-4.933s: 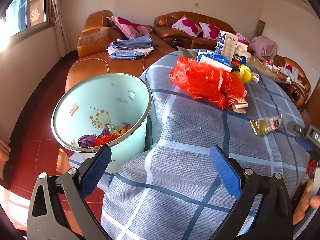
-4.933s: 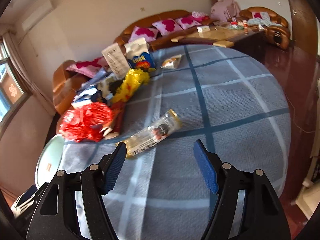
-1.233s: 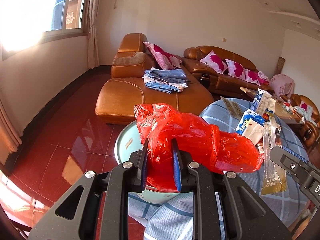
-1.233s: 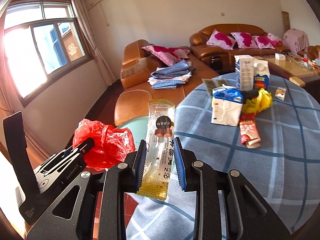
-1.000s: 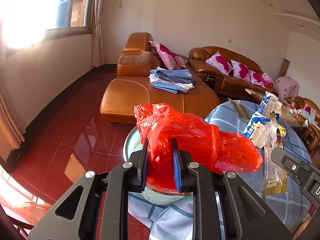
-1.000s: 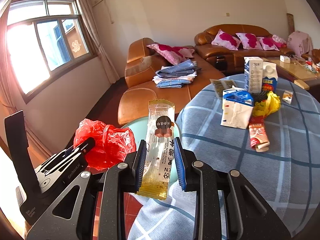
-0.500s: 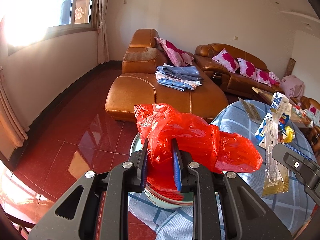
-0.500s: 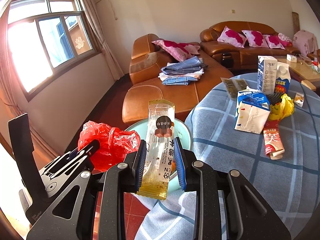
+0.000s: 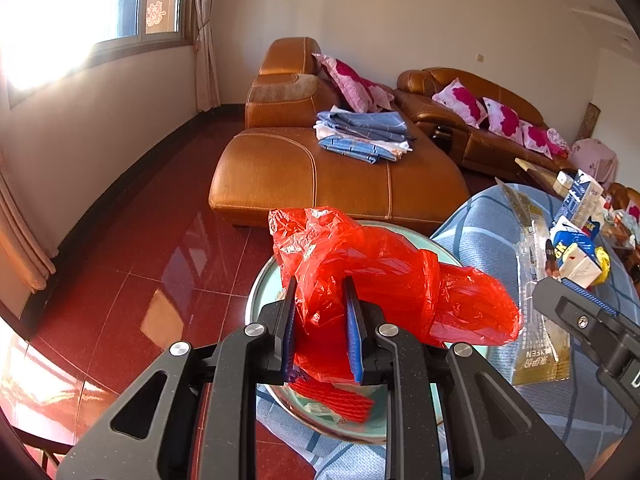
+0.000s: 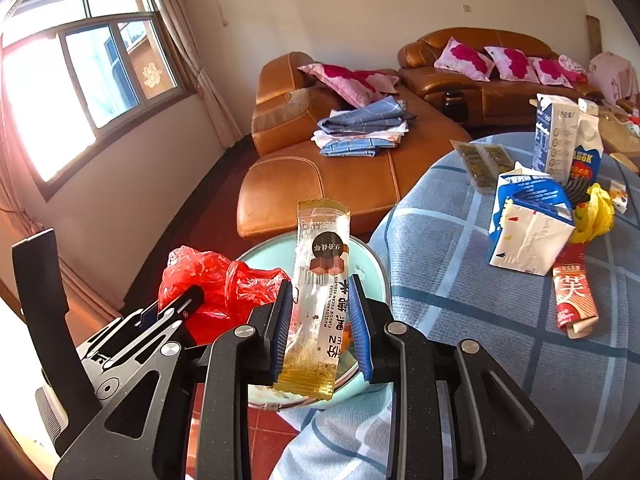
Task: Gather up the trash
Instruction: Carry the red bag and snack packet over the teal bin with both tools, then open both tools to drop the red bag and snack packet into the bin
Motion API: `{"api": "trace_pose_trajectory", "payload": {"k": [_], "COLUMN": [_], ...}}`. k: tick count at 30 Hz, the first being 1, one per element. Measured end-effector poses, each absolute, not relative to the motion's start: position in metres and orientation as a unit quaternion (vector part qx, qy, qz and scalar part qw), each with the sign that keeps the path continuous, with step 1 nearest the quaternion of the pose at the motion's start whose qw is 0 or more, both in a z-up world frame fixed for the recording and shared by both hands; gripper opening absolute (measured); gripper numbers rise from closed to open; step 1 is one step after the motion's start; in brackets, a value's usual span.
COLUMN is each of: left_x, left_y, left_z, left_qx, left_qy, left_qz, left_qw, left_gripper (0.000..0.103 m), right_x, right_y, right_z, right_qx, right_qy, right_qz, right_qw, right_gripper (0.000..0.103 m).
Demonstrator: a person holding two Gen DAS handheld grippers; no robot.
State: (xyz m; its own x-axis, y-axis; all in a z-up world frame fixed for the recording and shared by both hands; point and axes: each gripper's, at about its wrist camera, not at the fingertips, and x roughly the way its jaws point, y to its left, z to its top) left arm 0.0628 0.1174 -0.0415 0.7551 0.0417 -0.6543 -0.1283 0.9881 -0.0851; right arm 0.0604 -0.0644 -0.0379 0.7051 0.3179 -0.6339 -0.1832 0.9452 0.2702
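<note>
My left gripper is shut on a crumpled red plastic bag, which hangs over the mouth of the pale green trash bin. In the right wrist view my right gripper is shut on a clear snack wrapper with a gold end, held upright over the same bin. The red bag and the left gripper show to its left. In the left wrist view the wrapper and the right gripper's finger stand at the right. Red trash lies inside the bin.
The round table with a blue checked cloth carries milk cartons, a yellow bag, a red packet and flat sachets. A brown leather sofa with folded clothes stands behind the bin. Red tiled floor lies to the left.
Both grippers have moved forward and slightly down toward the bin, still holding the red bag and the wrapper. The bin now lies closer beneath them.
</note>
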Motion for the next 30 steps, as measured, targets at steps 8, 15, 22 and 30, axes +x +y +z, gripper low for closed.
{"api": "trace_pose_trajectory", "payload": {"k": [8, 15, 22, 30], "left_x": [0.078, 0.086, 0.082, 0.065], "left_y": [0.118, 0.117, 0.118, 0.115], "left_z": [-0.057, -0.066, -0.065, -0.053], "left_qx": [-0.06, -0.059, -0.063, -0.063], "left_qy": [0.368, 0.381, 0.385, 0.372], "left_qz": [0.049, 0.052, 0.067, 0.083], "left_qw": [0.927, 0.921, 0.919, 0.922], "left_gripper": [0.021, 0.026, 0.058, 0.084], "right_x": [0.077, 0.083, 0.074, 0.054], "right_y": [-0.061, -0.059, -0.07, -0.085], "right_z": [-0.056, -0.065, -0.055, -0.041], "right_qx": [0.096, 0.107, 0.122, 0.125], "right_qy": [0.385, 0.392, 0.376, 0.35], "right_qz": [0.138, 0.146, 0.139, 0.12], "right_qw": [0.908, 0.902, 0.908, 0.921], "right_gripper": [0.029, 0.048, 0.048, 0.066]}}
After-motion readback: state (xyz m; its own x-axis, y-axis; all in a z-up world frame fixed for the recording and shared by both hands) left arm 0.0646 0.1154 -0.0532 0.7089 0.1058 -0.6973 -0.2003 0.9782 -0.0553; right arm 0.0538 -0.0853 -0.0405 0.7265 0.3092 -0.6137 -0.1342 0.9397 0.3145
